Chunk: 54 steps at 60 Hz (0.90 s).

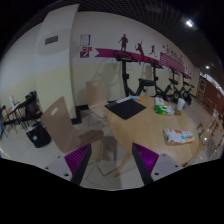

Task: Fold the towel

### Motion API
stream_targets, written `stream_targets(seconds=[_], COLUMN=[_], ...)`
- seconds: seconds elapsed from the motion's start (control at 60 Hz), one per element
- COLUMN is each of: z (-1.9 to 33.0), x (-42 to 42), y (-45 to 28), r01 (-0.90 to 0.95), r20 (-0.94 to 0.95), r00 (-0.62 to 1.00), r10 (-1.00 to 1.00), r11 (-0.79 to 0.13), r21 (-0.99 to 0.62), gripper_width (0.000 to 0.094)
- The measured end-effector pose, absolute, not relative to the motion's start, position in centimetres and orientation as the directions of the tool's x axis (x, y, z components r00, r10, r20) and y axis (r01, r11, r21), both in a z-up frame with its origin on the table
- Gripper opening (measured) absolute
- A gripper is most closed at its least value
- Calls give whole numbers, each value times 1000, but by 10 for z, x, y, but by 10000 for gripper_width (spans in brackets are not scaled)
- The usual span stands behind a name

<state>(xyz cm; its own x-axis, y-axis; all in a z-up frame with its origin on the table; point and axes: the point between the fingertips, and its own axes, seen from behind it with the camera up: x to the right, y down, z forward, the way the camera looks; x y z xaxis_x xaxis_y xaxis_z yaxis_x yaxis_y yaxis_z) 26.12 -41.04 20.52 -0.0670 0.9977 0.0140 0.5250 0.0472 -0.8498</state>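
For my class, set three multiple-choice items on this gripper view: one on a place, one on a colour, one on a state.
1. Where does the black mat lie?
A. on the table
B. on the floor
C. on a chair

2. What colour are the pads on the gripper's fingers?
A. green
B. purple
C. yellow

3. How does the gripper stand?
A. shut on a towel
B. shut on a cup
C. open, holding nothing

Key: 1 A, it lies flat on the tabletop; 2 B, both inner faces show purple; 3 C, a wide gap parts the fingers.

I see a pale wall (55,50) with sports posters (125,44), a ceiling light (188,22), and chairs (60,127) around a wooden table (135,125).
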Motion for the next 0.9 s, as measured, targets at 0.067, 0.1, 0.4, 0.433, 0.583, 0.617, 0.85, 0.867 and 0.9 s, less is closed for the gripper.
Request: stream_targets(seconds=[0.067, 0.1, 0.4, 0.433, 0.583, 0.617, 0.85, 0.867, 0.9], z=[205, 204, 170, 167, 148, 143, 102, 99, 91], x=[257, 253, 223, 219, 194, 188, 128, 122, 111], y=[-394, -382, -230, -206, -156, -145, -91, -88, -83], r01=[520, 516, 521, 522, 526, 525, 532, 532, 536], r20=[38, 45, 131, 131, 137, 135, 115, 115, 117], r00=[-30, -10, 161, 172, 209, 217, 226, 223, 217], r10=[999, 999, 978, 976, 968, 967, 967, 968, 969], r11=[48, 44, 28, 22, 6, 1, -23, -22, -18], r21=[-853, -856, -853, -853, -851, -851, -847, -846, -844], gripper_width=[859, 862, 854, 852, 850, 856, 856, 851, 849])
